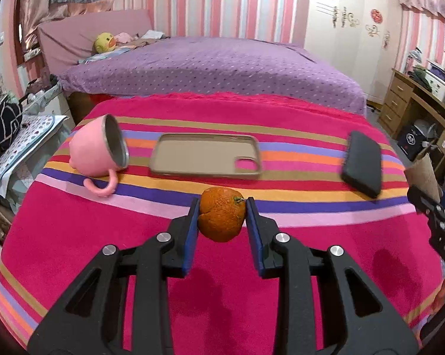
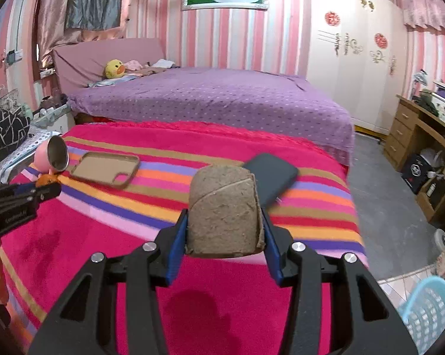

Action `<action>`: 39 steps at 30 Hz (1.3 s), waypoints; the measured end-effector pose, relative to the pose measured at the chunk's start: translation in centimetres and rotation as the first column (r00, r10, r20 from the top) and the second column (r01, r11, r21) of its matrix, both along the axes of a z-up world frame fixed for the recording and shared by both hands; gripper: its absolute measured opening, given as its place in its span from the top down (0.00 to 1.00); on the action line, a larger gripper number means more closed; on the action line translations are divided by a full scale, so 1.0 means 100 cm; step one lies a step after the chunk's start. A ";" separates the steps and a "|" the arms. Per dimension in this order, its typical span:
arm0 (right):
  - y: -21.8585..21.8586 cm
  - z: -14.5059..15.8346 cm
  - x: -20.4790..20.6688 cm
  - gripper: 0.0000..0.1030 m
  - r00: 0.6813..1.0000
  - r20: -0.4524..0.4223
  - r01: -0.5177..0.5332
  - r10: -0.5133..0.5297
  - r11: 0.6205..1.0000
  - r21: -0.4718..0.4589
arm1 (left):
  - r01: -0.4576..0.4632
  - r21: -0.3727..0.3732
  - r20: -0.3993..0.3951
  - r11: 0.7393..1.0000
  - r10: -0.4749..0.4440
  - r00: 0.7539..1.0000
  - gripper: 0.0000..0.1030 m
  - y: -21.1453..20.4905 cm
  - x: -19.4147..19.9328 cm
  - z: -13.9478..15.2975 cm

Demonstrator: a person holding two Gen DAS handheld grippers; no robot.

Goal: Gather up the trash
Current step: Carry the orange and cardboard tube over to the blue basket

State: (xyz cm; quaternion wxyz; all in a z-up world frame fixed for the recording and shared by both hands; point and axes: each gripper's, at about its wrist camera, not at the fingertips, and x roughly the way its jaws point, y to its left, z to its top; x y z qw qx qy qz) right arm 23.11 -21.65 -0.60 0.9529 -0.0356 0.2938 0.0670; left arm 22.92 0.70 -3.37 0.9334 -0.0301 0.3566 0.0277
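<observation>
My left gripper (image 1: 222, 211) is shut on a wrinkled orange tangerine (image 1: 221, 217), held above the pink striped cloth (image 1: 222, 281) on the table. My right gripper (image 2: 225, 227) is shut on a brown cardboard tube (image 2: 224, 211), its blue pads pressed to both sides. From the left wrist view the tube (image 1: 425, 177) and the right gripper (image 1: 420, 198) show at the far right edge. From the right wrist view the left gripper (image 2: 52, 188) and a bit of the tangerine (image 2: 46, 180) show at the left edge.
A pink cup (image 1: 99, 152) lies on its side at the cloth's left. A beige phone case (image 1: 206, 155) and a dark phone (image 1: 363, 162) lie beyond it. A purple bed (image 1: 210, 68) stands behind. A light blue basket (image 2: 428, 310) stands on the floor at lower right, a wooden desk (image 2: 423, 136) farther right.
</observation>
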 end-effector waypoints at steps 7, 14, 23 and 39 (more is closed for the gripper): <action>-0.035 -0.002 -0.046 0.55 0.999 0.014 0.046 -0.046 0.999 -0.020 | 0.069 -0.006 -0.003 0.998 -0.069 0.998 0.71 -0.042 -0.029 0.001; -0.065 -0.006 -0.067 0.55 0.998 0.022 0.065 -0.065 0.998 -0.017 | 0.078 0.000 0.013 0.997 -0.078 0.997 0.71 -0.057 -0.043 0.003; -0.094 -0.006 -0.076 0.55 0.998 0.023 0.054 -0.054 0.998 0.017 | 0.048 0.014 0.013 0.999 -0.048 0.999 0.71 -0.073 -0.047 0.000; -0.201 0.004 -0.108 0.55 0.984 0.057 0.166 -0.167 0.986 0.024 | 0.159 0.002 0.046 0.987 -0.159 0.986 0.71 -0.204 -0.067 0.003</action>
